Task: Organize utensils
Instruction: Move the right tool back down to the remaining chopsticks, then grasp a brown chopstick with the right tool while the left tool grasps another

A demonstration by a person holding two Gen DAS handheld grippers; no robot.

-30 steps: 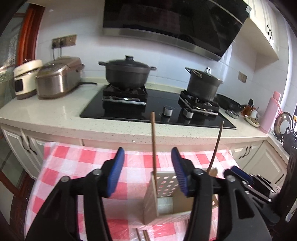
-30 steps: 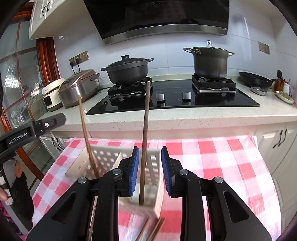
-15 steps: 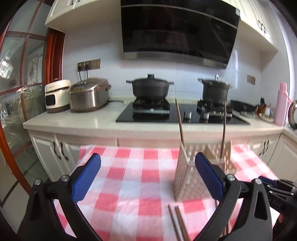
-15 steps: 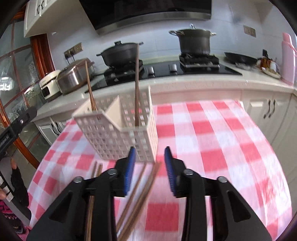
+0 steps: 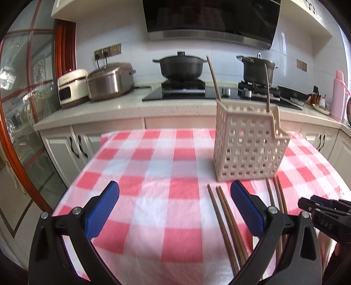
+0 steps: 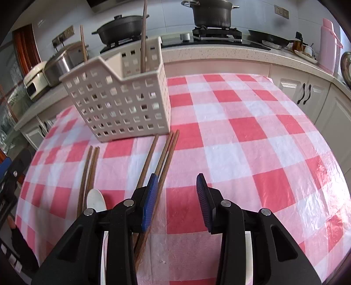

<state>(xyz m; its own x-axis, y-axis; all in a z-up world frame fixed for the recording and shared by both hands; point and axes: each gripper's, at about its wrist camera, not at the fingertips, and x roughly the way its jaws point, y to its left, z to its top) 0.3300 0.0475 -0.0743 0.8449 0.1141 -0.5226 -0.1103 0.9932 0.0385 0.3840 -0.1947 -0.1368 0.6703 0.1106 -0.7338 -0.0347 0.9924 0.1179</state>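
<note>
A cream perforated basket (image 5: 248,149) (image 6: 122,105) stands on the red-checked tablecloth (image 5: 153,166). Two brown chopsticks (image 5: 212,79) (image 6: 143,37) stand upright in it. Loose chopsticks (image 5: 223,214) (image 6: 162,153) lie on the cloth in front of the basket, and a white spoon (image 6: 95,200) lies beside them. My left gripper (image 5: 174,186) is open wide with only cloth between its fingers, the nearest pair of chopsticks just inside its right finger. My right gripper (image 6: 177,177) is open and empty, its left finger over the loose chopsticks.
Behind the table runs a counter with a black hob, two dark pots (image 5: 181,65) (image 6: 211,12), rice cookers (image 5: 109,81) and a pink bottle (image 5: 339,94). White cabinets stand below. The cloth falls away at the table's left and right edges.
Both grippers have drawn back and down from the basket and opened wider. The chopsticks that were between their jaws now stand in the basket.
</note>
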